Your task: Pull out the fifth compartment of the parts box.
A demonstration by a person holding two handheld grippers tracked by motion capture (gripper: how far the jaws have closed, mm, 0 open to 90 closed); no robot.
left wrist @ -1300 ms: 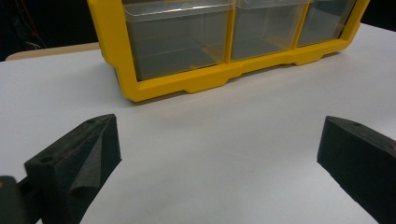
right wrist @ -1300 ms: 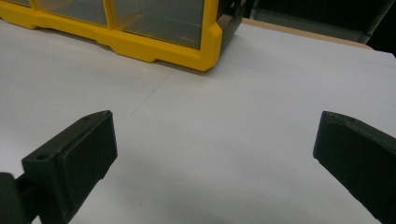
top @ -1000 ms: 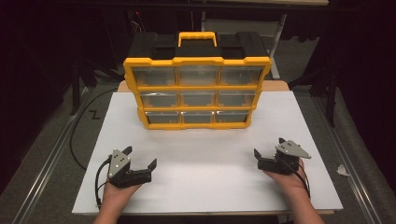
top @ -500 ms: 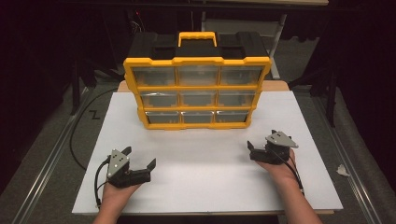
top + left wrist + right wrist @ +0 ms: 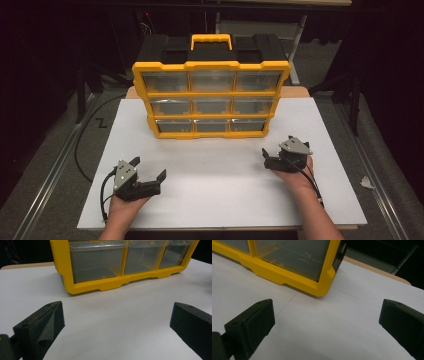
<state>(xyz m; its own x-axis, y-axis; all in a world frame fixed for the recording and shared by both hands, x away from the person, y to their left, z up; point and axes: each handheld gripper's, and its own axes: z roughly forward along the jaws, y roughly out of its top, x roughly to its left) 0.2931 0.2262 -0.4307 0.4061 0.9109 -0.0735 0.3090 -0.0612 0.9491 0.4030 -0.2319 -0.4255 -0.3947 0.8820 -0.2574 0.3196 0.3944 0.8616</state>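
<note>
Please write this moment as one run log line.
left hand-held gripper: open, empty | right hand-held gripper: open, empty | yellow plastic nine-drawer organizer: untouched

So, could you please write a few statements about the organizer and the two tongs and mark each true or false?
1. The organizer has nine clear drawers in three rows. True.
2. The left tongs are shut on a drawer. False: they are open over the white board, holding nothing.
3. The right tongs are open. True.
4. The organizer lies flat on its back. False: it stands upright, handle on top.
</note>
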